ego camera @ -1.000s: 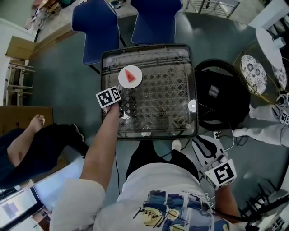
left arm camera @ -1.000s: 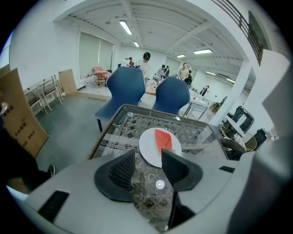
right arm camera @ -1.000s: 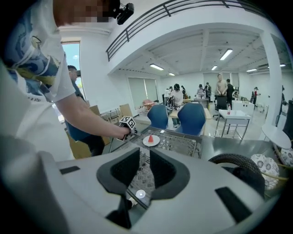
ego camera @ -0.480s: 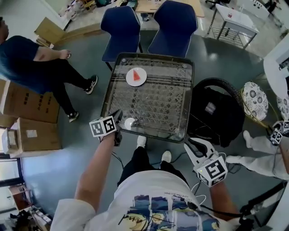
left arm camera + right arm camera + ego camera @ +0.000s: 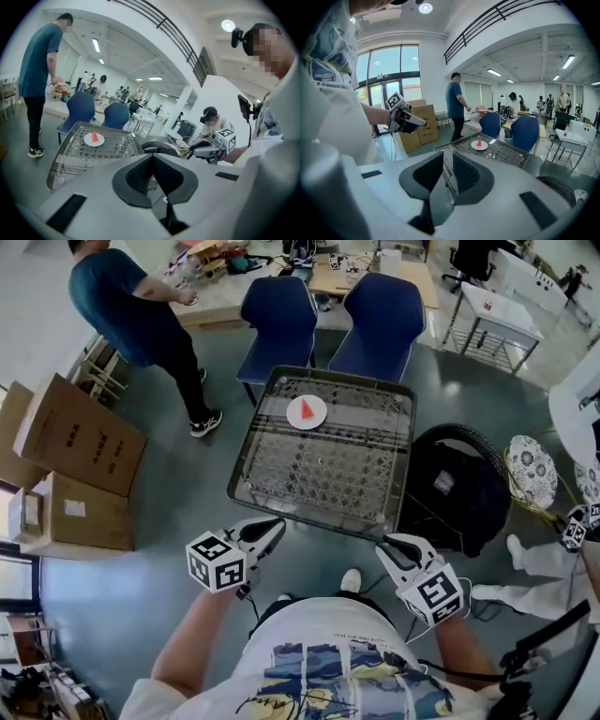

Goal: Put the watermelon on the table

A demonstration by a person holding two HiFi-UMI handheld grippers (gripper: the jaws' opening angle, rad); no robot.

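Observation:
A red watermelon wedge [image 5: 306, 410] stands on a small white plate [image 5: 317, 418] at the far end of the glass-topped wire table [image 5: 246, 461]. Both grippers hang in the air short of the table's near edge, well away from the plate. My left gripper [image 5: 271, 525] is shut with nothing between its pads. My right gripper [image 5: 392, 545] shows a narrow gap between its pads and holds nothing. The left gripper view shows the wedge [image 5: 94, 137] far beyond the left gripper [image 5: 153, 157]. The right gripper view shows it [image 5: 478, 143] beyond the right gripper [image 5: 447, 158].
Two blue chairs [image 5: 279, 320] [image 5: 384, 320] stand behind the table. A black bag [image 5: 459, 488] lies to its right. Cardboard boxes [image 5: 80, 442] sit on the floor at left. A person in a teal shirt [image 5: 131, 310] stands at the back left.
My left gripper pulled back from beside the plate to in front of my body and its jaws shut empty. The view backed away from the table. The plate and wedge stayed.

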